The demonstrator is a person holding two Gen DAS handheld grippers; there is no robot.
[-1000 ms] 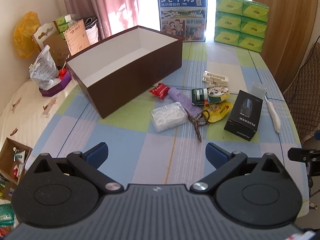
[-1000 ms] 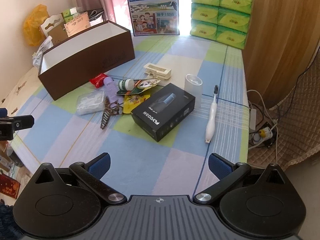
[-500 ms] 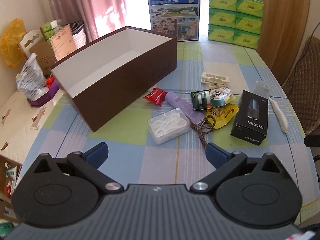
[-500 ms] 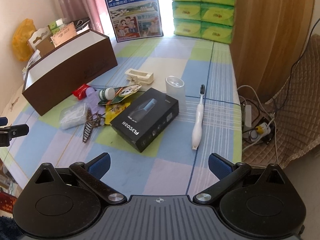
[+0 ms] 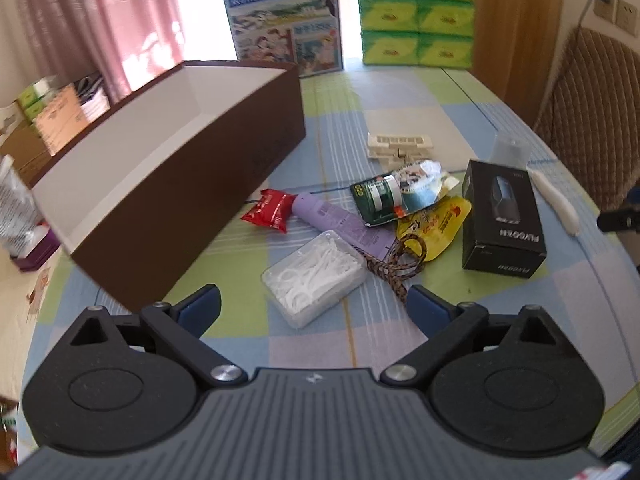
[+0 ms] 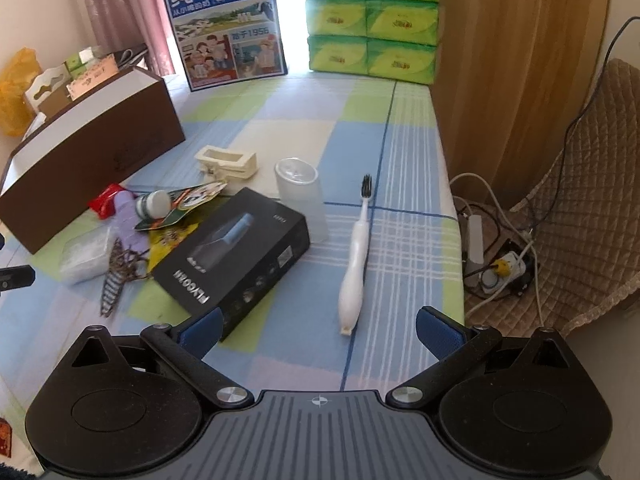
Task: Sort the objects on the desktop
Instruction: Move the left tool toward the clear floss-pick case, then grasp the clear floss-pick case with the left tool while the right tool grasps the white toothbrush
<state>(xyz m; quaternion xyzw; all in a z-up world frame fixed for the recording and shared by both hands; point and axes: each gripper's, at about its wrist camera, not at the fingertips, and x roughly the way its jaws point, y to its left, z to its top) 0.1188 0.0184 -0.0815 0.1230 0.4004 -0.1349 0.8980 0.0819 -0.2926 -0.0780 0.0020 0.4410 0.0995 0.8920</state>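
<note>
- A lived-in home room, not a workplace.
- Pink curtains (image 5: 120, 20) hang before a bright window.
- The bench (image 6: 400, 128) wears a checked household cloth.
- Stacked green tissue packs (image 6: 370, 20) and a milk carton box (image 6: 224, 28) stand at its far end.
- A quilted chair (image 6: 580, 200) and floor power strip (image 6: 476, 240) sit beside it.

Cluttered small items (image 5: 384, 216), open brown box (image 5: 168, 168)
</note>
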